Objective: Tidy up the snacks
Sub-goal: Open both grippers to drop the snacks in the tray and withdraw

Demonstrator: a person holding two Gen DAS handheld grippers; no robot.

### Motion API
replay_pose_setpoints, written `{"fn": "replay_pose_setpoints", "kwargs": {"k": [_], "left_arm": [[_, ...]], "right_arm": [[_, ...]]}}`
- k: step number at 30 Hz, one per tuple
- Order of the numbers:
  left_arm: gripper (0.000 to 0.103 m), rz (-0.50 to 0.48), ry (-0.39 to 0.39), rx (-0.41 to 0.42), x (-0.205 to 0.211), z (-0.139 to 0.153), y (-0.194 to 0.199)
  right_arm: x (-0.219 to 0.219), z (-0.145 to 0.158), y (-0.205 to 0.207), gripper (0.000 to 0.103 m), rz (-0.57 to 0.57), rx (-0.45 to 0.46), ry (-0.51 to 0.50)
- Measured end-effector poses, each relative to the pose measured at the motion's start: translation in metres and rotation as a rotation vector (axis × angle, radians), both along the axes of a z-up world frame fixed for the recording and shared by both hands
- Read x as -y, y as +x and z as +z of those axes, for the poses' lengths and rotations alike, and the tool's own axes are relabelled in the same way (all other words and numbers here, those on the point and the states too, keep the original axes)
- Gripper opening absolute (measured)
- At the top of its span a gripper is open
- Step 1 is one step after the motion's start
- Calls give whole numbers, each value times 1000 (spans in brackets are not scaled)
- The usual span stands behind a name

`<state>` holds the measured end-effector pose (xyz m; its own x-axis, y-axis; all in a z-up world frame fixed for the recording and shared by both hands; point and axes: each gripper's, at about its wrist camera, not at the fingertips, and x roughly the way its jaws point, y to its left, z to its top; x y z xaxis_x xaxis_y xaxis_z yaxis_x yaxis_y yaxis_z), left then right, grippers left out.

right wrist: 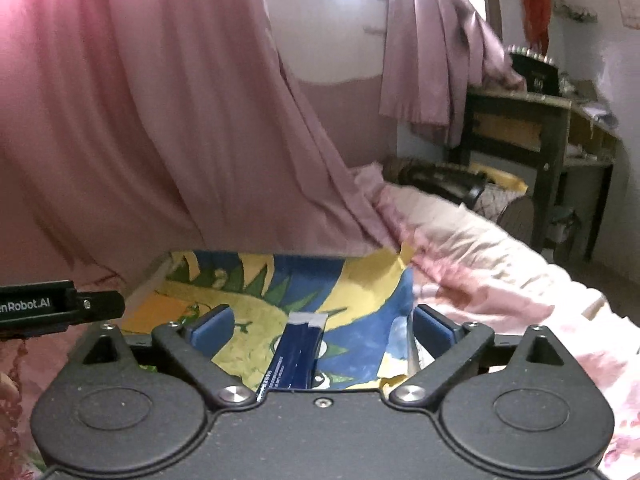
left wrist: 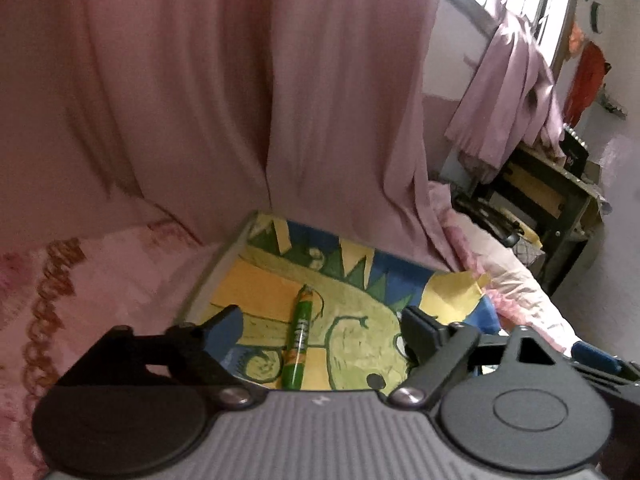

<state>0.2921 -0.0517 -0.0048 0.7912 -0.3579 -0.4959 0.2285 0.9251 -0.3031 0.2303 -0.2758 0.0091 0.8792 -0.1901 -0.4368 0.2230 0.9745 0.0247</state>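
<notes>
My left gripper (left wrist: pixel 320 320) is spread wide, jaws well apart, nothing pinched. Down between them, lying free on the painted board (left wrist: pixel 264 280), is the green snack stick (left wrist: pixel 298 340), long and thin, running lengthwise away from me. It sits on the yellow and pale green part of the picture, nearer the board's left edge than its right, with neither pad touching it.

Over to my right gripper (right wrist: pixel 322 326): also spread, both blue pads (right wrist: pixel 212 330) standing clear. Between them lies the dark blue snack packet (right wrist: pixel 298 354), flat on the board, its silvery crimped end pointing away from me. Its near end disappears under the gripper body, so I cannot tell how far it runs toward the near edge. It lies on the blue and green paint toward the board's right side, touching neither pad.

In the right wrist view, the side of my other gripper pokes in at the left edge, just beside the board's left edge.

The board rests on a bed with a pink flowered sheet (right wrist: pixel 500 280). A pink curtain (left wrist: pixel 200 100) hangs right behind the board's far edge. Off to the right stands a dark wooden desk (right wrist: pixel 532 120), well apart from the board.
</notes>
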Motion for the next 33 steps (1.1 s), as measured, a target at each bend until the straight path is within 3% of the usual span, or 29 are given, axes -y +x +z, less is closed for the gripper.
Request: {"fn": "replay_pose_setpoints", "kwargs": {"k": [7, 14, 24, 33], "left_arm": [[102, 20, 63, 91, -6, 22, -45], [102, 42, 130, 149, -18, 31, -94], [102, 71, 207, 173, -31, 34, -156], [103, 124, 247, 137, -53, 27, -191]], "right_arm": [[-14, 19, -46, 102, 32, 78, -39], [-29, 31, -92, 102, 64, 123, -66], [-41, 34, -147, 102, 79, 108, -45], [-46, 27, -177, 102, 74, 55, -4]]}}
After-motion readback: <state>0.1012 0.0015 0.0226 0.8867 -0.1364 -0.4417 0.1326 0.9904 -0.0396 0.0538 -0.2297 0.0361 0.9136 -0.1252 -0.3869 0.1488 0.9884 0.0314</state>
